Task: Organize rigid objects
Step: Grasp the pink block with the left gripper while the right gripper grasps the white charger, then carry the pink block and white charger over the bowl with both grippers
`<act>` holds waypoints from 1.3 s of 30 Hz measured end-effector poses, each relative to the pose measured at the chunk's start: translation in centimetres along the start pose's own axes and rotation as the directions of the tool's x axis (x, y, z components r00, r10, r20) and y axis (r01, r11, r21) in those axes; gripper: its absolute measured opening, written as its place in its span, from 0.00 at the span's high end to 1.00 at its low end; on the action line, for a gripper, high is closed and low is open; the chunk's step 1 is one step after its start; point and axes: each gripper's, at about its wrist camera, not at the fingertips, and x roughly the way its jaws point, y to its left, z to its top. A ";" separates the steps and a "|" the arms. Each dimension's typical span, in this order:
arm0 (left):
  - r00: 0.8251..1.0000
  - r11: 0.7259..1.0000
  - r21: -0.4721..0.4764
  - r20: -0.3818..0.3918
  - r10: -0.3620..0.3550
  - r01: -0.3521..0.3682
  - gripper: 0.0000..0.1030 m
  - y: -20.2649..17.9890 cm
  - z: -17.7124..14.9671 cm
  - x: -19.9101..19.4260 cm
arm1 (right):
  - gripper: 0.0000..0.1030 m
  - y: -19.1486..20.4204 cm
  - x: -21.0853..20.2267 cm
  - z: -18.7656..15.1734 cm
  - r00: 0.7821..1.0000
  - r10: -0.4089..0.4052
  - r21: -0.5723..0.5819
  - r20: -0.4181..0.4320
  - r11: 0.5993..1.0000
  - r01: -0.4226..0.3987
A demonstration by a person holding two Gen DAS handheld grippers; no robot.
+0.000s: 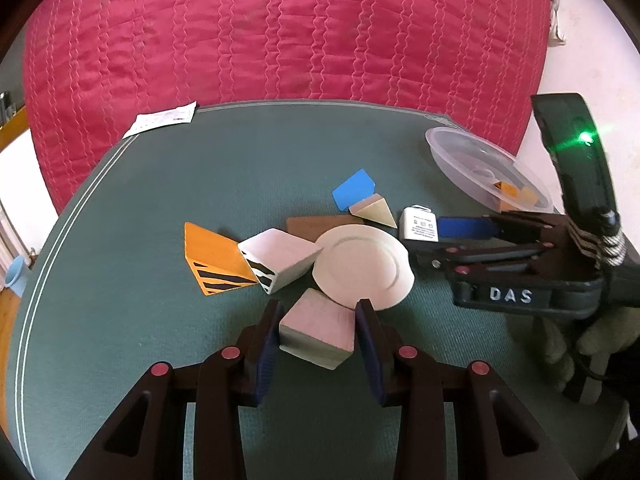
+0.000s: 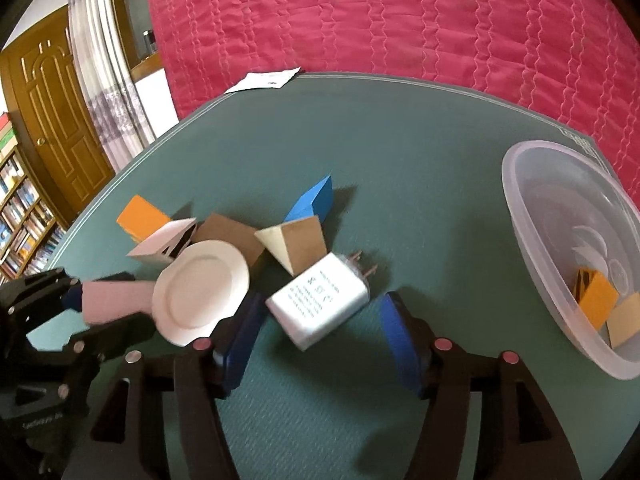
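A pile of rigid objects lies mid-table: a small white plate [image 1: 362,266], an orange striped block [image 1: 214,258], a white striped block [image 1: 280,260], a brown block [image 1: 310,226], a blue block [image 1: 354,192], a tan wedge [image 1: 376,210] and a white charger [image 1: 419,224]. My left gripper [image 1: 318,330] is shut on a pink block [image 1: 318,330]. My right gripper [image 2: 320,320] is open, its fingers either side of the charger [image 2: 318,300] without touching it. A clear plastic bowl [image 2: 532,216] at the right holds an orange block [image 2: 596,296] and a tan block [image 2: 624,320].
The table has a green cloth [image 1: 160,200]. A red quilted bed [image 1: 280,32] rises behind it. A white paper slip [image 1: 160,120] lies at the table's far left edge. A wooden door and bookshelves [image 2: 24,208] stand far left.
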 end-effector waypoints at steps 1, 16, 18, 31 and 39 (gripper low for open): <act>1.000 1.000 -0.004 -0.001 -0.001 0.001 0.62 0.1 0.0 0.0 | 0.39 0.0 0.1 0.1 1.000 -0.001 -0.003 0.001 1.000 0.001; 1.000 1.000 -0.026 0.016 0.004 -0.004 0.62 0.3 0.2 -0.4 | 0.48 -0.7 -0.9 -0.6 0.999 0.041 -0.002 0.020 0.999 -0.041; 1.000 1.000 -0.026 0.018 0.007 -0.006 0.62 0.3 0.3 -0.5 | 0.48 -0.8 -1.6 -0.7 0.999 0.038 0.001 0.036 0.999 -0.038; 1.000 1.000 -0.020 0.019 0.011 -0.011 0.70 -0.8 0.9 -1.4 | 0.48 -5.1 -7.1 -0.6 0.977 -0.084 0.110 0.194 0.992 0.063; 0.999 1.000 -0.010 0.021 0.025 -0.025 0.70 -1.4 1.1 -1.7 | 0.48 -9.7 -9.7 -1.0 0.935 -0.246 0.247 0.254 0.952 0.183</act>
